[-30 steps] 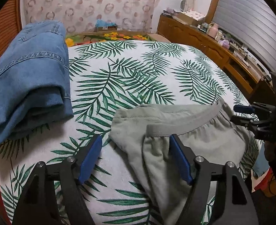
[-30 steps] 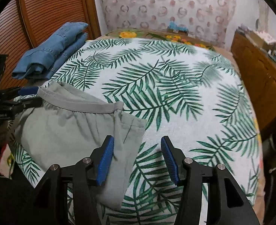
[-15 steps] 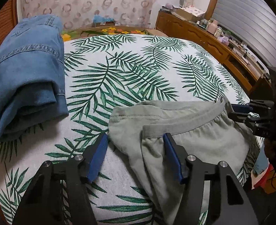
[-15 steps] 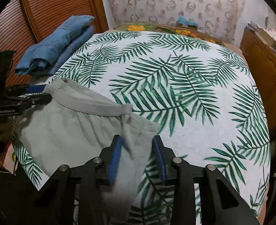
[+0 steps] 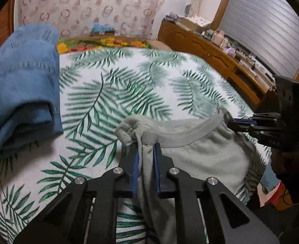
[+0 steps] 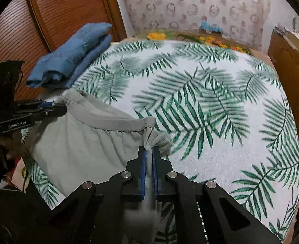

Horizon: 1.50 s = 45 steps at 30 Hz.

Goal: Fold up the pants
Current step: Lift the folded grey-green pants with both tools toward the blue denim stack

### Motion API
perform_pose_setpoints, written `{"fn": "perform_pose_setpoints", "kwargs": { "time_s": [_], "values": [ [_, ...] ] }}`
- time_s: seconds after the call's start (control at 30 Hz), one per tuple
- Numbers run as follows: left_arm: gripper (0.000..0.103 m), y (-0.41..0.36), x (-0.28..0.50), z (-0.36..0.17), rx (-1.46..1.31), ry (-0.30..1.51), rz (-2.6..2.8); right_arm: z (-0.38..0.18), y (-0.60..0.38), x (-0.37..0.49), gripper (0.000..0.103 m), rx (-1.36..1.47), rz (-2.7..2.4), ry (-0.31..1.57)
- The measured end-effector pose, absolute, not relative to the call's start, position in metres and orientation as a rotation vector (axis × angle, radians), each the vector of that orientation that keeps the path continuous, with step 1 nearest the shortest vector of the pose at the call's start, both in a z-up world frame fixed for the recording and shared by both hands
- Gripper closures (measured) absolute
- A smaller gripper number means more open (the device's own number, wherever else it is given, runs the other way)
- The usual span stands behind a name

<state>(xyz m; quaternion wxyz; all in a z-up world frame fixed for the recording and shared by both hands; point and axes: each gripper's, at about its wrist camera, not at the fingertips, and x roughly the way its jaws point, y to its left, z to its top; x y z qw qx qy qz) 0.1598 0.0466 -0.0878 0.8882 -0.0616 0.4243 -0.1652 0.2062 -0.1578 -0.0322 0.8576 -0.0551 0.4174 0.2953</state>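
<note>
A bed [image 5: 112, 85] under a palm-leaf cover fills both views, with the grey-green pants [image 5: 200, 156] lying at its near edge, waistband stretched between the two tongs. A folded pile of blue jeans [image 5: 21, 93] sits on the bed's far left side; the right wrist view shows it as a neat roll beside a slatted wooden door [image 6: 64, 10], which the left wrist view barely catches. Only the left wrist view shows the long wooden dresser [image 5: 210, 52] cluttered with small items below a shuttered window. The left tongs [image 5: 145, 148] are closing, pinching a bunched waistband corner of the pants. The right tongs [image 6: 148, 151] are pressed together on the opposite corner.
</note>
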Motion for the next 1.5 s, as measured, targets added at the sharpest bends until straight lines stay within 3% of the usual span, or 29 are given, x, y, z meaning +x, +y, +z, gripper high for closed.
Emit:
{"fn": "perform_pose_setpoints", "kwargs": {
  "time_s": [0.83,1.5],
  "values": [
    [0.089,0.099,0.161,0.01,-0.13,0.554,-0.25,0.049,-0.115,0.216,0.098,-0.216,0.699,0.549],
    [0.089,0.17,0.183,0.014,-0.165,0.501,-0.058,0.057,-0.053,0.277,0.098,-0.321,0.815,0.432]
  ]
}}
